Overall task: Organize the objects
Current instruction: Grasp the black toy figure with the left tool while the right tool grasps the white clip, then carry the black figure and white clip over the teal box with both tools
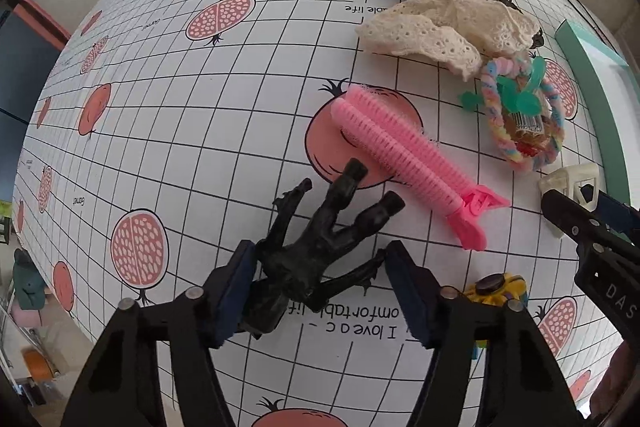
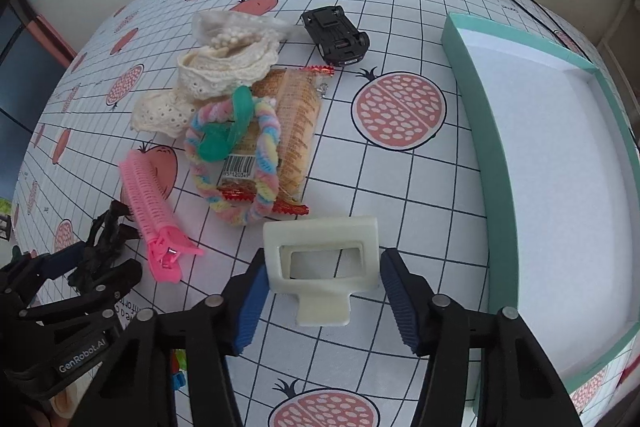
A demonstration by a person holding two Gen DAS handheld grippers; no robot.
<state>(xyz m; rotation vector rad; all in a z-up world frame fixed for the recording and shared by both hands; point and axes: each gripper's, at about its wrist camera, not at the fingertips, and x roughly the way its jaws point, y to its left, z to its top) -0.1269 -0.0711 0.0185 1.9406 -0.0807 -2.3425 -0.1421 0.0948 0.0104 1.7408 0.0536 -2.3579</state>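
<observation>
Black horse (image 1: 316, 247) lies between the spread fingers of the left gripper (image 1: 316, 291), not yet clamped. White bracket (image 2: 324, 259) sits between the parted right gripper (image 2: 322, 287), beside the box (image 2: 496, 163). Both are judged light, rigid; horse best gripped at torso.

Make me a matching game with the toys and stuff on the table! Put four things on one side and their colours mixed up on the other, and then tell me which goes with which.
Things:
1. hair roller clip
2. toy horse
3. box
4. lace cloth

Colours:
A. cream
B. black
C. pink
D. teal outside, white inside

Right pairs: 1-C, 2-B, 3-D, 4-A.

The toy horse lies between the open fingers of the left gripper. The hair roller clip lies on the tablecloth just beyond it.
</observation>
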